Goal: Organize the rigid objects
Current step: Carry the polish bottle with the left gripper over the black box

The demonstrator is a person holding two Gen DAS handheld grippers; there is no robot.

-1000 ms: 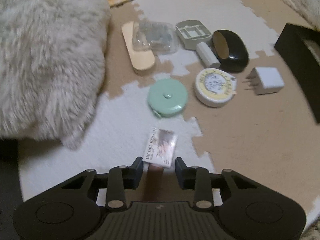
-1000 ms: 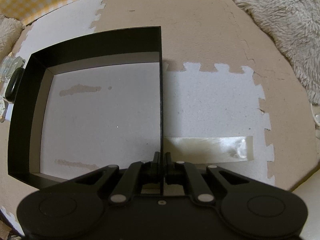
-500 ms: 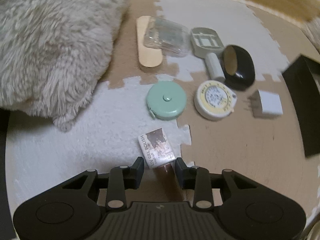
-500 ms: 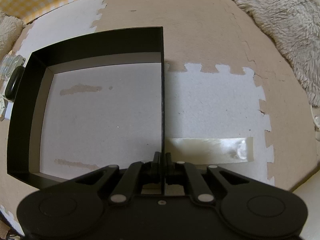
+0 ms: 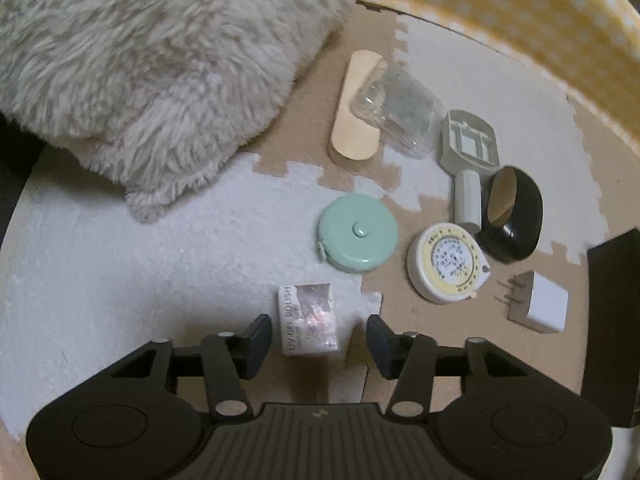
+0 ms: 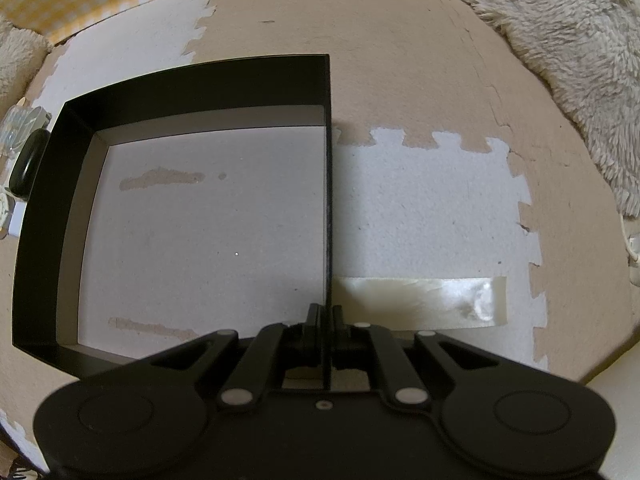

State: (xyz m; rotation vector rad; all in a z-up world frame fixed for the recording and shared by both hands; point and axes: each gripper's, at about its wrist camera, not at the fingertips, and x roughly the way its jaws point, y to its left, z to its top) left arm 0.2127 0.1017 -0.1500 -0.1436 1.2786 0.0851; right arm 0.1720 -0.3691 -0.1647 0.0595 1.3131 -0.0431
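Left wrist: beige-and-white puzzle mat point(image 5: 120, 264)

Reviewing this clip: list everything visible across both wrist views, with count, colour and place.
gel polish box: 1, white, between left fingers, ungripped
tape measure: 1, mint, mid mat
round dial tape: 1, white-yellow, right of mint one
black ring case: 1, beyond dial tape
charger plug: 1, white, near box
grey handled frame: 1
clear container: 1, partly on wooden piece
black box: 1, empty
fluffy cushion: cream, far left
foam mat: tan-white
left gripper: open
right gripper: shut on box wall
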